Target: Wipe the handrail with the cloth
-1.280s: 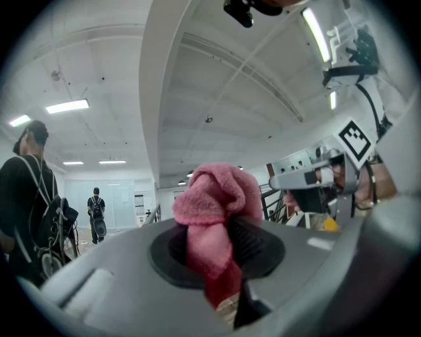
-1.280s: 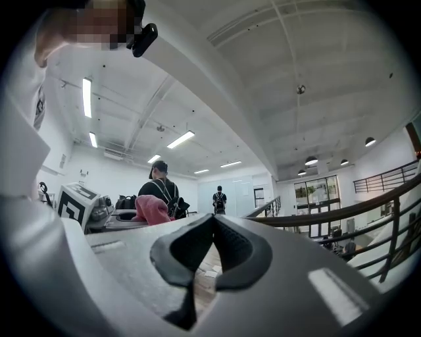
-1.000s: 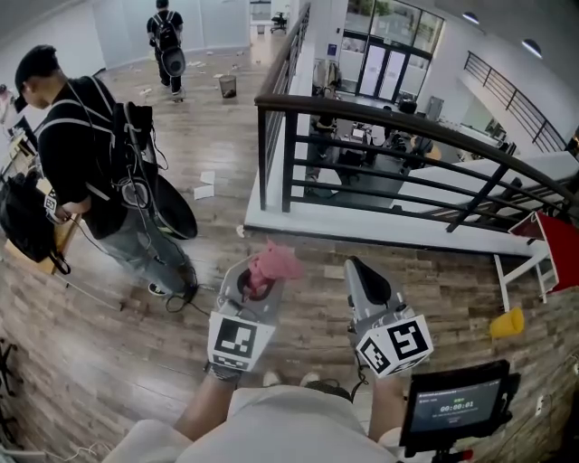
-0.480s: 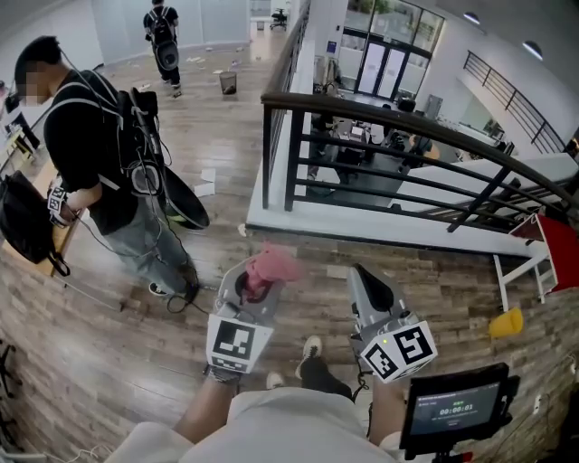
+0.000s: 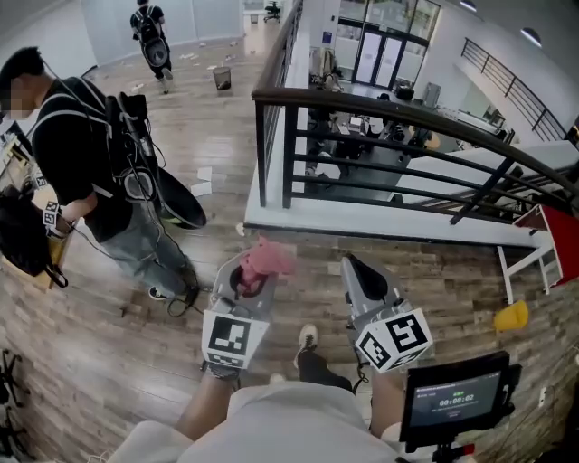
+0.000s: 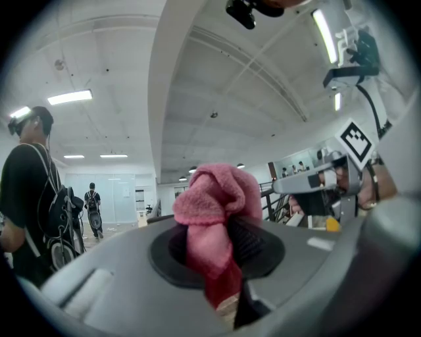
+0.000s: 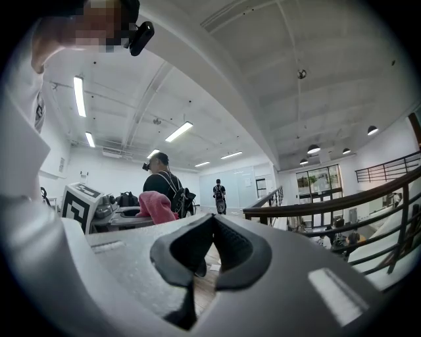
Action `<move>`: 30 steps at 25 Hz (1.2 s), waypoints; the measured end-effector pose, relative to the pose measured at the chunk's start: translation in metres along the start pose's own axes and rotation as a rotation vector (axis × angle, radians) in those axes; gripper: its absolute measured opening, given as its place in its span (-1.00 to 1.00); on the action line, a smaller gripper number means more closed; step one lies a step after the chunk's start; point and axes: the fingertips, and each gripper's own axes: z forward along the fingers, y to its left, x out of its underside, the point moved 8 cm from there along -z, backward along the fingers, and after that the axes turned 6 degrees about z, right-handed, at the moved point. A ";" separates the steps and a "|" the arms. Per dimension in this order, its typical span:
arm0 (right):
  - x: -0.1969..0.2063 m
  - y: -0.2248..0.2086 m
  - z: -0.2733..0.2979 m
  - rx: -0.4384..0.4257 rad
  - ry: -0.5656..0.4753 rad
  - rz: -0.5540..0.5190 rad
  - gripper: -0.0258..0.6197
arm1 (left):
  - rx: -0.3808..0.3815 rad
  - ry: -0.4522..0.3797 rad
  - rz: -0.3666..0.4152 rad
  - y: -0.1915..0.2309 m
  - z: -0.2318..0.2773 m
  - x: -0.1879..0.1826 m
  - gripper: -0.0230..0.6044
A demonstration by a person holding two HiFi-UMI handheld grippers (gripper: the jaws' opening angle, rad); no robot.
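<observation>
- Jaws of the left gripper (image 5: 242, 282) are clenched on a pink cloth (image 6: 217, 197), which bunches up in a soft wad above the dark pads and hangs in a darker fold below them
- Jaws of the right gripper (image 7: 214, 218) are pressed together at the tips, with nothing between them
- Both grippers are held low in front of the person's body in the head view, side by side but apart, the left one with the cloth at the left
- Dark handrail (image 5: 389, 104) tops a black railing beyond the grippers; it meets a corner post and slopes down to the right, well apart from the cloth and from both grippers
- Wooden floor (image 5: 136, 344) lies under the grippers, with one foot of the wearer showing between them
- Person (image 5: 81, 154) in dark clothes with a backpack stands at the left, and a second person (image 5: 149, 27) stands far off at the top
- Yellow object (image 5: 511, 316) lies on the floor at the right, near the railing's base
- Small screen (image 5: 457, 398) sits at the lower right, just beside the right gripper's marker cube
</observation>
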 end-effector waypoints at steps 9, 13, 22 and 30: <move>-0.009 -0.053 0.041 -0.033 0.007 -0.023 -0.91 | -0.001 0.002 -0.005 0.010 0.067 -0.004 -0.63; -0.016 -0.076 0.058 -0.043 0.016 -0.042 -0.91 | -0.001 0.008 -0.005 0.015 0.096 -0.005 -0.63; -0.028 -0.133 0.088 -0.059 0.019 -0.025 -0.91 | -0.025 0.024 -0.002 0.019 0.154 -0.009 -0.63; -0.034 -0.163 0.106 -0.073 0.042 0.000 -0.91 | -0.059 0.038 -0.027 0.022 0.181 -0.014 -0.63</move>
